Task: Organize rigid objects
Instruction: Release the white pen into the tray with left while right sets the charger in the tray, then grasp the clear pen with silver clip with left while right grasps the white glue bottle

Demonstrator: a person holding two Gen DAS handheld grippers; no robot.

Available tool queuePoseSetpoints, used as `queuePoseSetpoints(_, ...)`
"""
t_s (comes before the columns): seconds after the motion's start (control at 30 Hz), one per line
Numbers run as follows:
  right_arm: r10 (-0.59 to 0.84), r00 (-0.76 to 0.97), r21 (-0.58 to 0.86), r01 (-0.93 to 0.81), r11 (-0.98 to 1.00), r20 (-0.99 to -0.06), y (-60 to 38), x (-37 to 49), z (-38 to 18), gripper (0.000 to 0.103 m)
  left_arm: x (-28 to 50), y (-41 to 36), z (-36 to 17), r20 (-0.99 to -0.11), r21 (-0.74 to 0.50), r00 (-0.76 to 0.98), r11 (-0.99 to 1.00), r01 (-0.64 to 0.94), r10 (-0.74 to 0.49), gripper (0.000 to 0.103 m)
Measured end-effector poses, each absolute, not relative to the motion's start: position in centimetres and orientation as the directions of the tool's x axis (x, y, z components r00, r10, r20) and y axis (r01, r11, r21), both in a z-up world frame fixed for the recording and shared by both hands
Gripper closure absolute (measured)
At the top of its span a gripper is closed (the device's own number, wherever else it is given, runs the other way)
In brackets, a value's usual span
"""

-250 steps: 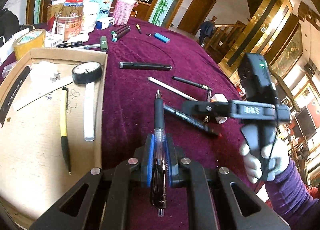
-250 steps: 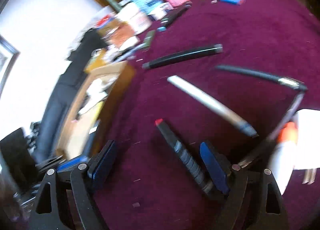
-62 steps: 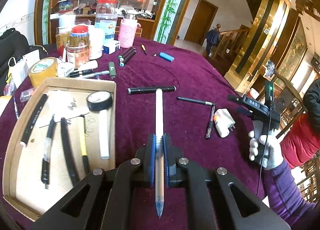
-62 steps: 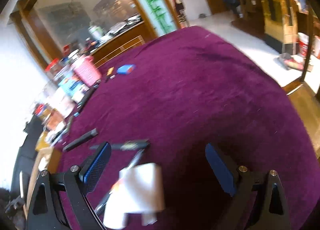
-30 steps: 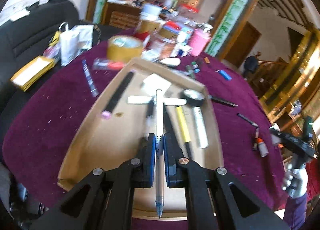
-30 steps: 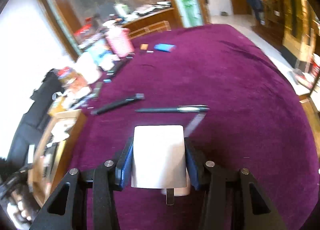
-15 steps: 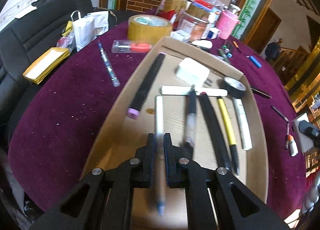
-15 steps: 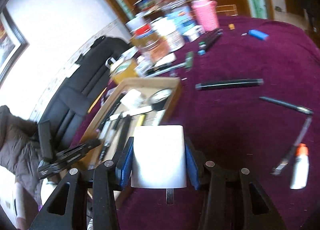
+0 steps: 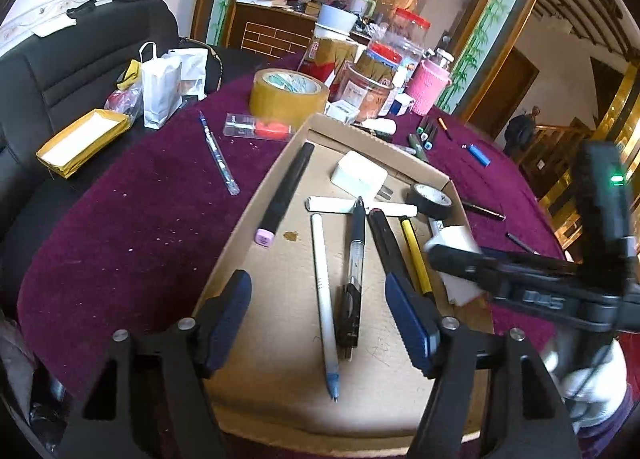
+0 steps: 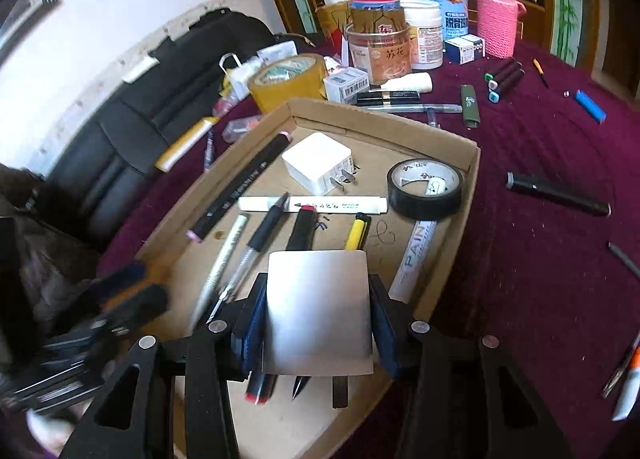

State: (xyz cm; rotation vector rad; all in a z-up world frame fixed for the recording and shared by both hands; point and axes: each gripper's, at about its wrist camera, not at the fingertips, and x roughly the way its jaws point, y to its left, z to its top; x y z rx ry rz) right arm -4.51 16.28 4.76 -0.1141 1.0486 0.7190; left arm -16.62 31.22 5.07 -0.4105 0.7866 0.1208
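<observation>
White pen [image 9: 325,295] now dropped in cardboard tray [image 9: 256,203] on maroon cloth [image 9: 132,219], left hand-held gripper [image 9: 318,319] opening; right [image 10: 316,323] clamps charger [image 10: 318,311].

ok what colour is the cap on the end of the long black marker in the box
Pale pink, on the long black marker lying along the cardboard box's left wall; clearest in the left wrist view.

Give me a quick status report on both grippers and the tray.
Left gripper opening, white pen lying free in cardboard tray. Right gripper shut on white charger, above tray. Landing spot crowded with pens.
</observation>
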Motion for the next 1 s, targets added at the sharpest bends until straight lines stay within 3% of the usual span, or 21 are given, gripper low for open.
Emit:
queuePoseSetpoints(0.13, 0.414, 0.323, 0.171, -0.575, 0.800, -0.851, 17.4, -3.9, 3.5, 0.052, -17.1, 32.0, 5.0, -0.703, -0.331, 0.710, 0.906, -0.264, -0.050, 0.034)
queuePoseSetpoints(0.3, 0.429, 0.306, 0.205, -0.558, 0.804, -0.850, 17.5, -3.2, 2.9, 0.050, -17.2, 32.5, 4.7, -0.699, -0.343, 0.713, 0.900, -0.268, -0.054, 0.033)
queuePoseSetpoints(0.47, 0.474, 0.360, 0.217, -0.563, 0.797, -0.804, 16.6, -3.5, 4.9, 0.031, -17.3, 32.4, 4.8, -0.696, -0.362, 0.715, 0.893, -0.266, -0.070, 0.026)
queuePoseSetpoints(0.6, 0.480, 0.437, 0.173, -0.576, 0.799, -0.761, 15.3, -4.1, 6.9, 0.027, -17.3, 32.3, 5.0, -0.692, -0.379, 0.717, 0.886, -0.268, -0.079, 0.025)
queuePoseSetpoints(0.77, 0.475, 0.506, 0.158, -0.548, 0.822, -0.720, 11.0, -4.4, 8.3, 0.020, -17.7, 31.6, 5.9, -0.673, -0.385, 0.735, 0.889, -0.247, -0.088, 0.025)
queuePoseSetpoints(1.0, 0.374, 0.581, 0.185, -0.359, 0.915, -0.723, -0.3, -2.4, 7.8, 0.020, -17.0, 28.6, 6.8, -0.661, -0.373, 0.737, 0.915, -0.157, -0.143, 0.022)
